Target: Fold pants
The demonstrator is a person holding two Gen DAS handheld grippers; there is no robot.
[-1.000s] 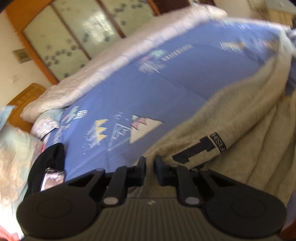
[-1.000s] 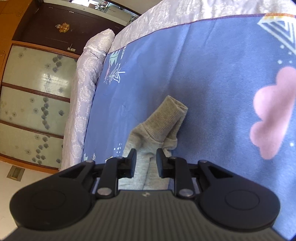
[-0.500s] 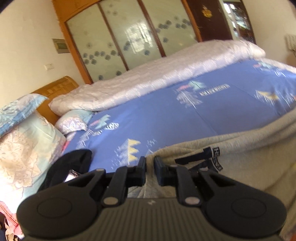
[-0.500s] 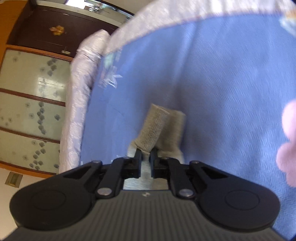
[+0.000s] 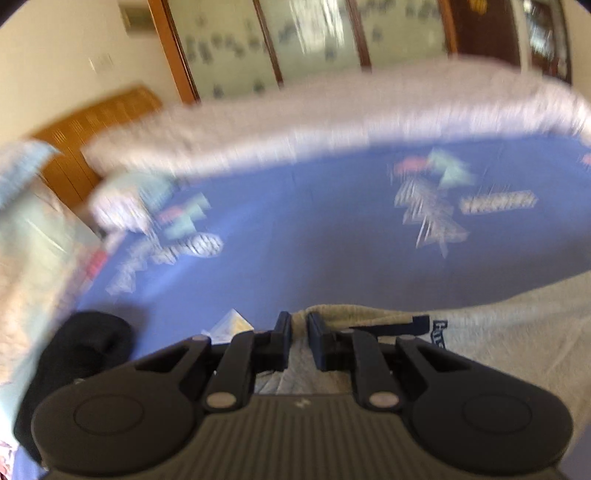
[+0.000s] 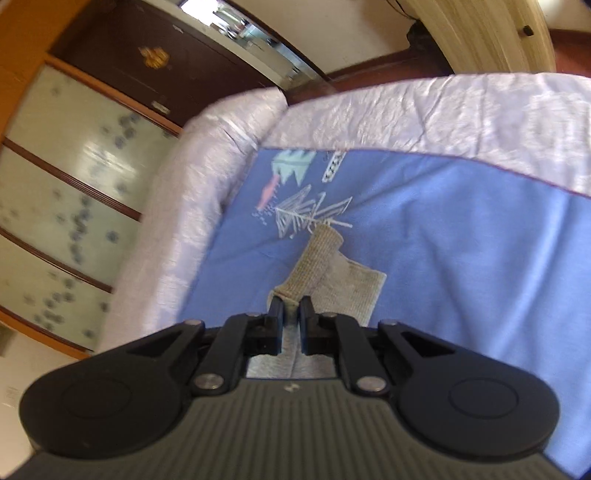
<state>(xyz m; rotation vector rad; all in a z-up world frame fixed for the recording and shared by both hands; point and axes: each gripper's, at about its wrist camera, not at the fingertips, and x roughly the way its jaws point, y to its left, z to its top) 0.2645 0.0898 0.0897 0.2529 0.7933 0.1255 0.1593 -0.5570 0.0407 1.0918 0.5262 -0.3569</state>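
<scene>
Blue printed bedsheet (image 5: 332,240) covers the bed in both views, and everything else sits around it. At the sheet's left edge in the left wrist view lie a pale patterned pillow (image 5: 29,258) and, nearer the camera, a black bundle (image 5: 85,343); a white quilt (image 5: 332,110) runs along the sheet's far side, with a wooden headboard (image 5: 96,122) and frosted sliding doors (image 5: 314,33) behind it. That view is smeared by motion. The left gripper (image 5: 299,325) pinches an edge of the grey pants (image 5: 498,332), which spread from there over the right part of the sheet, a dark printed mark showing on them. In the right wrist view the sliding doors stand left of the sheet and the quilt wraps its left and far sides. The right gripper (image 6: 291,310) is pressed together on the pants at the base of a ribbed cuff (image 6: 317,258), and the two cuffs lie on the sheet just beyond its tips.
</scene>
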